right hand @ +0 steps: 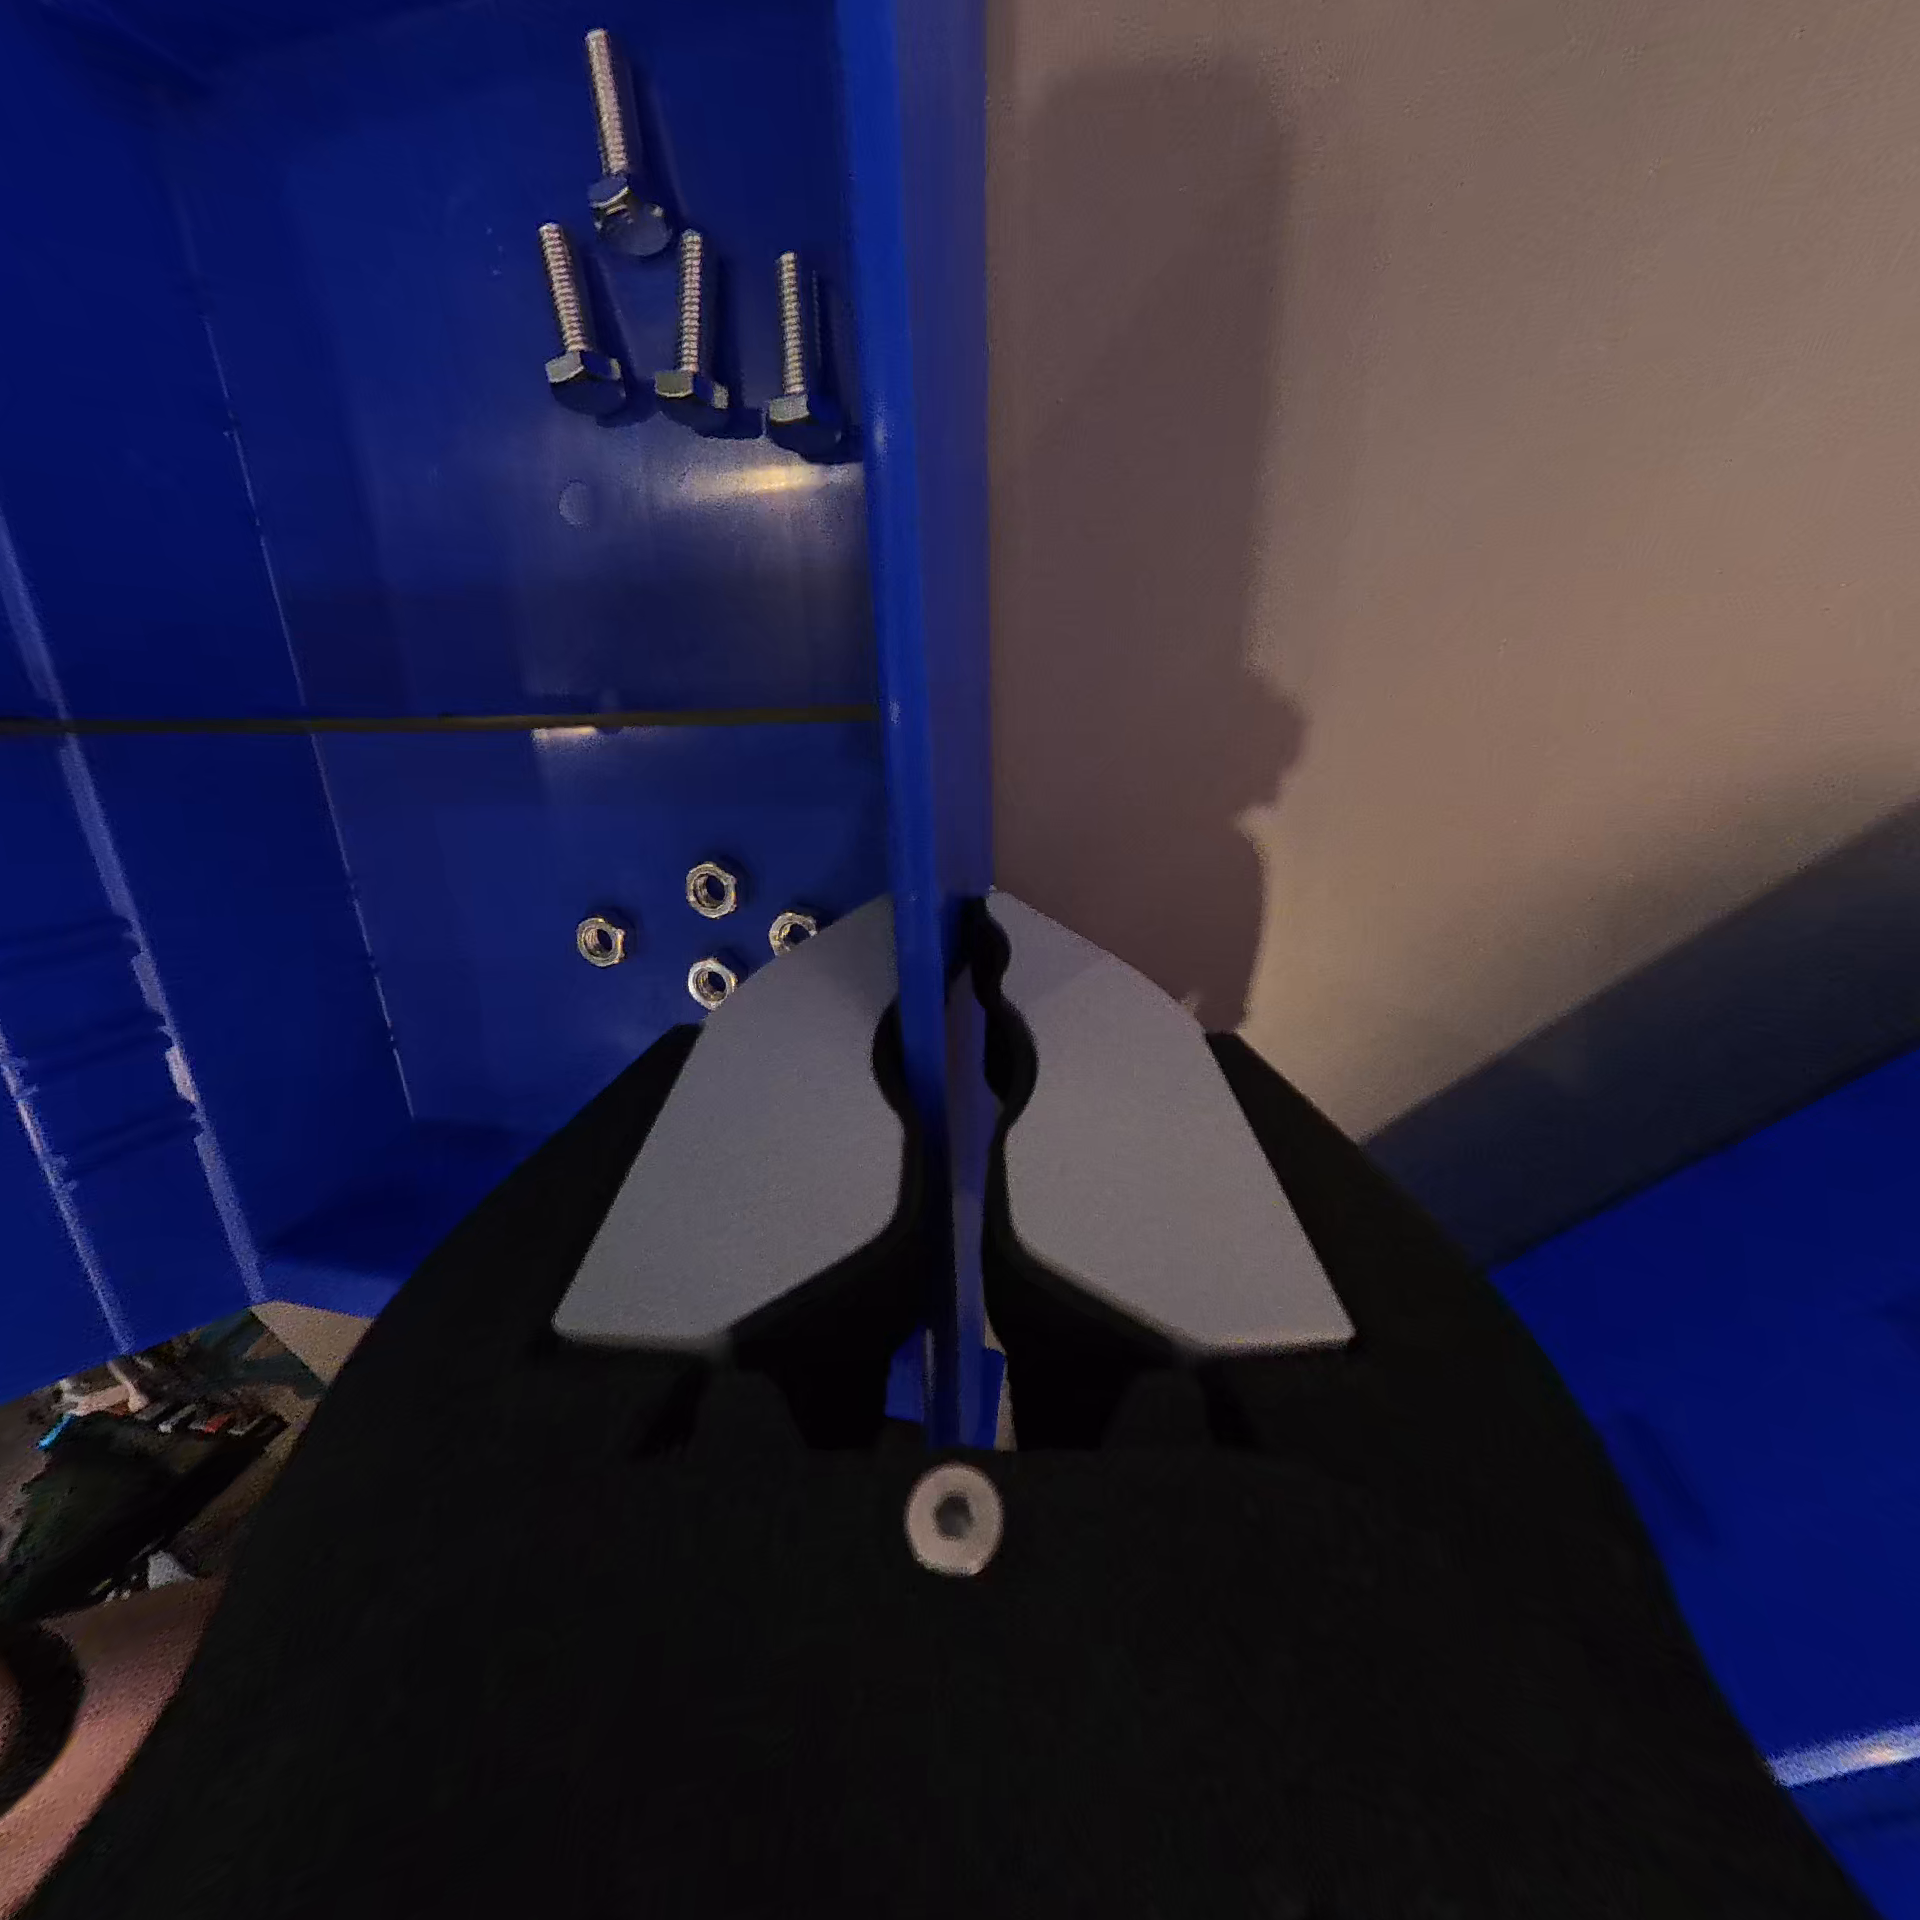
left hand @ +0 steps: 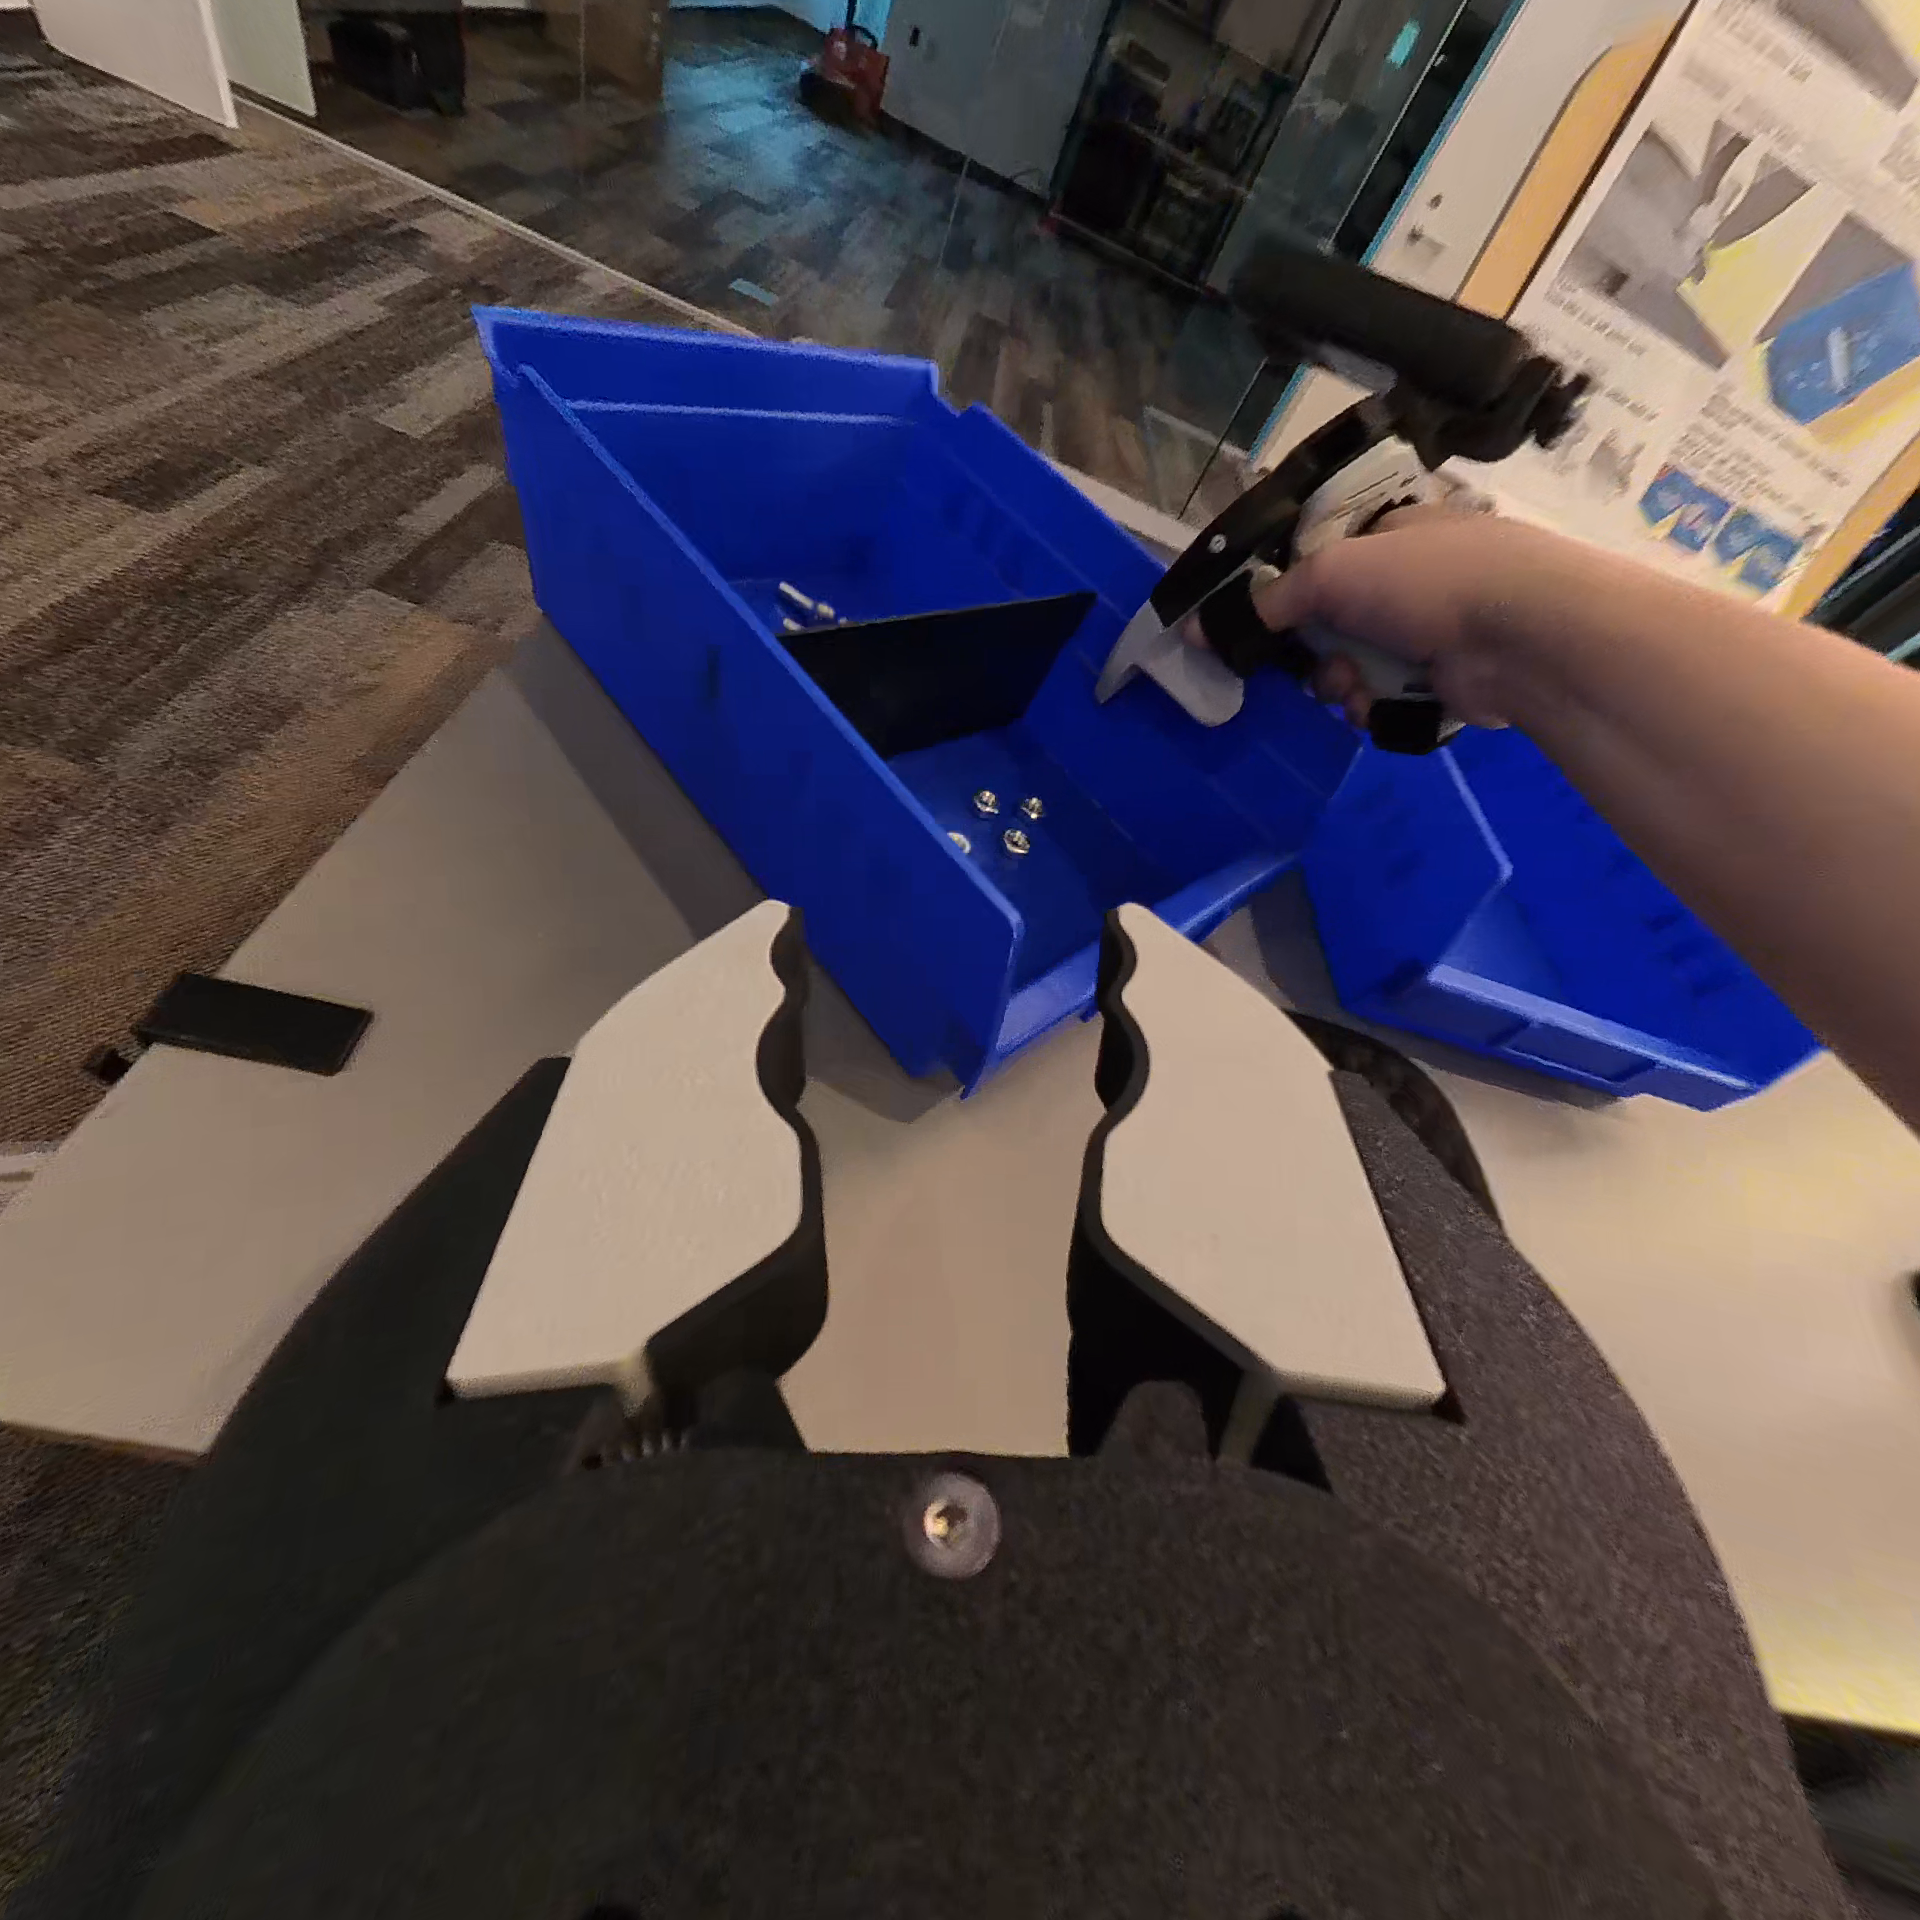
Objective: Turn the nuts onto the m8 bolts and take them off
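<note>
A blue bin (left hand: 727,644) stands on the grey table (left hand: 416,935), split by a black divider (left hand: 935,665). Several nuts (left hand: 1003,821) lie in its near compartment and several bolts (left hand: 800,603) in the far one. My left gripper (left hand: 951,914) is open and empty, just in front of the bin's near corner. My right gripper (left hand: 1153,675), held by a hand, is at the bin's right wall. In the right wrist view it (right hand: 940,904) is shut on that side wall (right hand: 914,520), with the nuts (right hand: 707,935) and bolts (right hand: 686,322) lying loose to its left.
A second, empty blue bin (left hand: 1507,935) sits right of the first; it also shows in the right wrist view (right hand: 1662,1351). A flat black object (left hand: 255,1023) lies at the table's left edge. Carpet floor lies beyond the table on the left. My hands' fingertips stand some 25 centimetres from each other. My right tips are about 35 centimetres from the flat black object (left hand: 255,1023), my left tips only 15 centimetres.
</note>
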`<state>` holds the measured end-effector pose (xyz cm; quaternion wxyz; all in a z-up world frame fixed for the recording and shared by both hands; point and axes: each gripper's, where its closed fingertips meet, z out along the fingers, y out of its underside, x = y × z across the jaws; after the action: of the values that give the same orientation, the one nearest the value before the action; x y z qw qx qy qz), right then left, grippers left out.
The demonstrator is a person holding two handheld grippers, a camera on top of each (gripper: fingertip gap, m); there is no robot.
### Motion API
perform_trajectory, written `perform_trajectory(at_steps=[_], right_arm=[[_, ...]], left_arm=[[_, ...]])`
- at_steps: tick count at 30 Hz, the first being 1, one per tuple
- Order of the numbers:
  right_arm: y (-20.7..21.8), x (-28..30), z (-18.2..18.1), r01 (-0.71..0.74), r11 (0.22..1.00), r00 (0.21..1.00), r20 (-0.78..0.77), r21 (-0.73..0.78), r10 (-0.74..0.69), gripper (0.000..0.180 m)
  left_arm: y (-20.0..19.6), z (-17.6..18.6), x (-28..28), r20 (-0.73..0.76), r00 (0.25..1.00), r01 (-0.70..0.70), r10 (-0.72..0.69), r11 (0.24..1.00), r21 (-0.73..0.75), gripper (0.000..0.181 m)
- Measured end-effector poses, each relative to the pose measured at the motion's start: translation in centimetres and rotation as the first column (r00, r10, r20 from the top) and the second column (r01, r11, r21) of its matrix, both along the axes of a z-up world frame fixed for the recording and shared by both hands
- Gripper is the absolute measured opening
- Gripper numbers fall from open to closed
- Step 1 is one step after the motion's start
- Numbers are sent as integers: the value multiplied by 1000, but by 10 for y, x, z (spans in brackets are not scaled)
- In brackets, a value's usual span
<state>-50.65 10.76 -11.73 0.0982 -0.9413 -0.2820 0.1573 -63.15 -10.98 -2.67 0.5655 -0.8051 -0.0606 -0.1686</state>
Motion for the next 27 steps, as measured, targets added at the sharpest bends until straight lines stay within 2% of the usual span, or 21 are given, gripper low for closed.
perform_trajectory(at_steps=[4,8,10,13,15,21,25,27], right_arm=[[-3,-2,4,-10,1000,999,-44,0,10,8],[2,1,28,-19,997,995,-100,72,26,17],[4,2,51,-47,988,988,-138,148,68,16],[13,10,102,-25,935,969,-220,353,109,15],[3,19,129,-46,912,950,-264,407,165,15],[-34,82,166,-120,852,929,-245,510,278,14],[-65,134,168,-122,842,921,-256,525,293,13],[-78,160,165,-117,839,924,-252,532,289,13]], left_arm=[[26,-26,18,-105,994,-19,9,996,-92,59],[48,-51,23,-182,983,-69,40,985,-159,61],[56,-61,18,-211,976,-101,61,978,-182,59],[64,-74,7,-246,966,-134,79,967,-216,49],[67,-74,0,-259,962,-142,85,967,-211,46],[69,-75,-31,-247,967,-124,64,964,-236,20],[77,-75,-59,-248,969,-72,6,963,-258,14],[84,-75,-67,-288,953,11,-90,964,-267,14]])
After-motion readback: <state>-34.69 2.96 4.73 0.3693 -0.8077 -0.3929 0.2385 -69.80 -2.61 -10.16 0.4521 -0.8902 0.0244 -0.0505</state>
